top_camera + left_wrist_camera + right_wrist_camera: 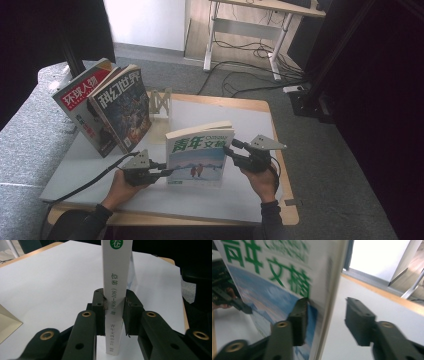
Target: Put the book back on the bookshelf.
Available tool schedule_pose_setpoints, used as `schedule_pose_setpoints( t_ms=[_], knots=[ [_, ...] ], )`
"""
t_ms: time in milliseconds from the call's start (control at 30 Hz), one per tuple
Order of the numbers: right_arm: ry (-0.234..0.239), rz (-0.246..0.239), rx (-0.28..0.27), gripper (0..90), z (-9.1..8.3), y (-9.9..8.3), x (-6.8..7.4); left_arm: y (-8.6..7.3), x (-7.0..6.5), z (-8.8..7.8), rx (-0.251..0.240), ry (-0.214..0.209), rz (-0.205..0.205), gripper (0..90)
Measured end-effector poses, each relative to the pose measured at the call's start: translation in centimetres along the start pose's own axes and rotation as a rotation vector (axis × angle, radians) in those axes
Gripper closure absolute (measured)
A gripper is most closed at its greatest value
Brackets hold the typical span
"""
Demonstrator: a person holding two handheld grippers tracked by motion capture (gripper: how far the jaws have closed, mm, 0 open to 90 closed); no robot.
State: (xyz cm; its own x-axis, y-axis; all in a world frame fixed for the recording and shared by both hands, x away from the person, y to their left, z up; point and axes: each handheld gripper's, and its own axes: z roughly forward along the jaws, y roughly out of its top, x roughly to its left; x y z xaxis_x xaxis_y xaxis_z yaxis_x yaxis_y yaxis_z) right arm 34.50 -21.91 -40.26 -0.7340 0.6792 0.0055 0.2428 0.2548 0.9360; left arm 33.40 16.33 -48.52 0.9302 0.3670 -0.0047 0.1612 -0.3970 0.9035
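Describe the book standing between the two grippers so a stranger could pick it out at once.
Start at the white mat covering the wooden table. Near its front edge one book stands upright, the left gripper clamped on its spine. Unlike the two magazines leaning at the back left, it has green characters over a blue, snowy picture.

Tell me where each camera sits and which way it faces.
High view: above the person's side, facing forward and down on the table; both forearms, left claw, right claw.
Left gripper view: on the left claw, facing the standing magazine's spine, clamped.
Right gripper view: on the right claw, straddling the magazine's open edge; one pad stands clear.
All share the magazine.
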Motion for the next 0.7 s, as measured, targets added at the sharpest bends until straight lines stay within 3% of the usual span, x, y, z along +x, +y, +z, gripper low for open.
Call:
schedule_pose_setpoints(
  t_ms=[167, 300, 467, 700],
  knots=[
    [0.054, 0.051, 0.035, 38.8, 0.8, -1.8, -0.7, -0.1, -0.3, -0.2, 0.0, 0.006, 0.017, 74.6],
    [0.089, 0.059, 0.051, 38.1, 1.8, -2.7, -0.7, -0.2, -0.5, -0.3, -0.005, 0.009, 0.021, 74.5],
    [0.141, 0.051, 0.056, 48.2, 2.7, -2.9, -0.2, -0.3, -0.9, -0.3, -0.005, 0.023, 0.025, 74.3],
    [0.13, 0.054, 0.046, 55.6, 2.5, -3.1, 0.0, 0.0, -1.1, -0.4, 0.013, 0.027, 0.029, 72.7]
  ],
)
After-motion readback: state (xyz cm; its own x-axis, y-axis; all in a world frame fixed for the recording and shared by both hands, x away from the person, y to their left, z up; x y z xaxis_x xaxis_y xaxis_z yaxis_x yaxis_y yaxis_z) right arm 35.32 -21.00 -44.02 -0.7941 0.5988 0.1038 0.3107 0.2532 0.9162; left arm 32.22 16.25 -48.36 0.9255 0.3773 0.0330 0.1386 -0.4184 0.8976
